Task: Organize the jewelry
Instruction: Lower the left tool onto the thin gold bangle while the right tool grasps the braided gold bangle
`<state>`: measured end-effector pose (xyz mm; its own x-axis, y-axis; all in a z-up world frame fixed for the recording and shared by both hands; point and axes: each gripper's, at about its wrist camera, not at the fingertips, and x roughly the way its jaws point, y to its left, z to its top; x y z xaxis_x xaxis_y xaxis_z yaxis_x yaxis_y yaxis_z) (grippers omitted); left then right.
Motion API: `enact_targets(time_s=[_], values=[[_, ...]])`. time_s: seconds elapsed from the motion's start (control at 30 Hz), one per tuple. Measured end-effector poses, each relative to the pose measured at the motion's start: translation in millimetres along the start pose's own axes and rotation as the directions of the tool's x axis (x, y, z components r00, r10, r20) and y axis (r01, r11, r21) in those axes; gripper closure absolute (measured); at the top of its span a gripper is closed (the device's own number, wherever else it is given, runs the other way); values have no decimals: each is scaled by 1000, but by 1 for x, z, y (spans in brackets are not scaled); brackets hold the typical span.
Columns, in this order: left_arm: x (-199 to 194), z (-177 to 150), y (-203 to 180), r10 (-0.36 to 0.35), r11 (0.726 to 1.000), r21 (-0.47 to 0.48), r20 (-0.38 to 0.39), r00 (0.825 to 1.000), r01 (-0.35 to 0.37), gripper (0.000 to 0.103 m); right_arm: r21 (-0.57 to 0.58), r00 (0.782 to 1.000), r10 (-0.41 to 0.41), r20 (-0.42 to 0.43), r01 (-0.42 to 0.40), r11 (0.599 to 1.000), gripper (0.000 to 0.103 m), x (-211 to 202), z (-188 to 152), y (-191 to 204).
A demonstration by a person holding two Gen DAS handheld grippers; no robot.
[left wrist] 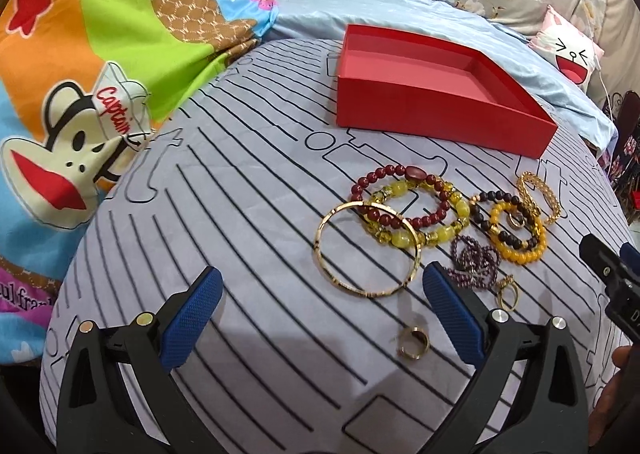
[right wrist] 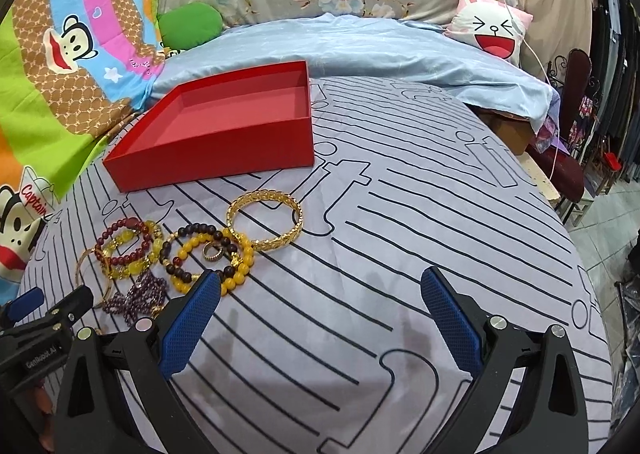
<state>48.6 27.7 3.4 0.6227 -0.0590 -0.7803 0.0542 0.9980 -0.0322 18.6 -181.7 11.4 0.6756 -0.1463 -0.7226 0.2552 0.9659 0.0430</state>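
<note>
An empty red box (left wrist: 436, 93) sits at the back of the striped sheet; it also shows in the right wrist view (right wrist: 224, 133). In front of it lies a cluster of jewelry: a plain gold bangle (left wrist: 332, 221), a dark red bead bracelet (left wrist: 424, 219), a yellow bead bracelet (left wrist: 516, 254), a purple bead strand (left wrist: 476, 262), an ornate gold bangle (right wrist: 280, 240) and a gold ring (left wrist: 414, 340). My left gripper (left wrist: 320, 290) is open and empty, hovering just before the plain bangle. My right gripper (right wrist: 320, 290) is open and empty, to the right of the cluster.
A colourful cartoon blanket (left wrist: 80, 73) lies on the left. A light blue sheet (right wrist: 360, 41) and a cartoon face pillow (right wrist: 492, 29) lie behind the box. The bed edge drops off at the right beside a chair (right wrist: 560, 165).
</note>
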Motion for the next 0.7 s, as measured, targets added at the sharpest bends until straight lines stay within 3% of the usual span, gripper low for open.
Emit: enact_targets(time_s=[0.33, 0.57, 0.7], values=[[25, 10, -12, -10, 999, 43, -37, 999, 12, 8, -5, 1000, 19, 5, -19, 1000, 7, 15, 22, 8], [26, 10, -14, -20, 998, 58, -19, 1000, 21, 21, -12, 999, 44, -6, -44, 999, 7, 31, 32, 18], [26, 9, -15, -25, 998, 60, -15, 1000, 25, 24, -20, 998, 54, -23, -54, 998, 13, 43, 36, 24]])
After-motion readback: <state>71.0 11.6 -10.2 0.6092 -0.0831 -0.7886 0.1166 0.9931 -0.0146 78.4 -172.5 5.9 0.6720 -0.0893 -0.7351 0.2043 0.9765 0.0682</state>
